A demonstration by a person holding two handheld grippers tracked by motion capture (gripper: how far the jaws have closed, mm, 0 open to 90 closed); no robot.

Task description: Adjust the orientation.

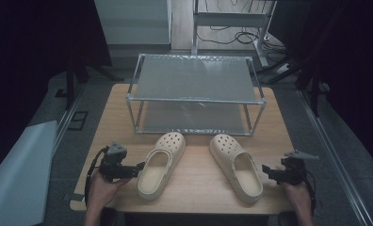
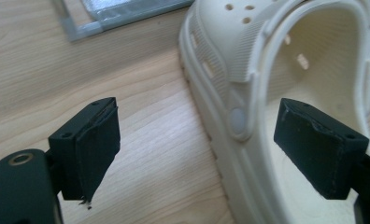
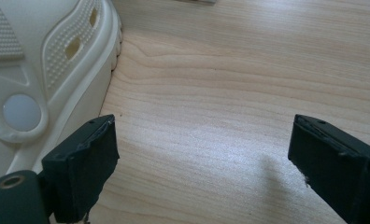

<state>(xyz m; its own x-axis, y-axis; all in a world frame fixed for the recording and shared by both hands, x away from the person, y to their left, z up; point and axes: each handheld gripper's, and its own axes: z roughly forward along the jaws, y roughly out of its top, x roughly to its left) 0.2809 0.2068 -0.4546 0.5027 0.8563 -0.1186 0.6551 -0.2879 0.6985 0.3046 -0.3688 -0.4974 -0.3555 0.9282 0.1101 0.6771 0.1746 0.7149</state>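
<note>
Two cream clogs lie on the wooden table (image 1: 194,186), toes toward the rack: the left clog (image 1: 160,165) and the right clog (image 1: 236,167). My left gripper (image 1: 140,165) is at the left clog's outer side. In the left gripper view its jaws (image 2: 197,126) stand apart astride the clog's (image 2: 267,60) side wall near the strap rivet, one pad over the table and one over the shoe's opening, neither pressing. My right gripper (image 1: 265,168) is open just right of the right clog. Bare wood lies between its jaws (image 3: 204,140), with the clog's side (image 3: 43,56) at the left.
A two-tier metal rack (image 1: 194,77) with mesh shelves stands at the back of the table, both shelves bare; its corner (image 2: 103,21) is in the left gripper view. A pale board (image 1: 20,169) leans beside the table's left edge. Cables lie on the floor behind.
</note>
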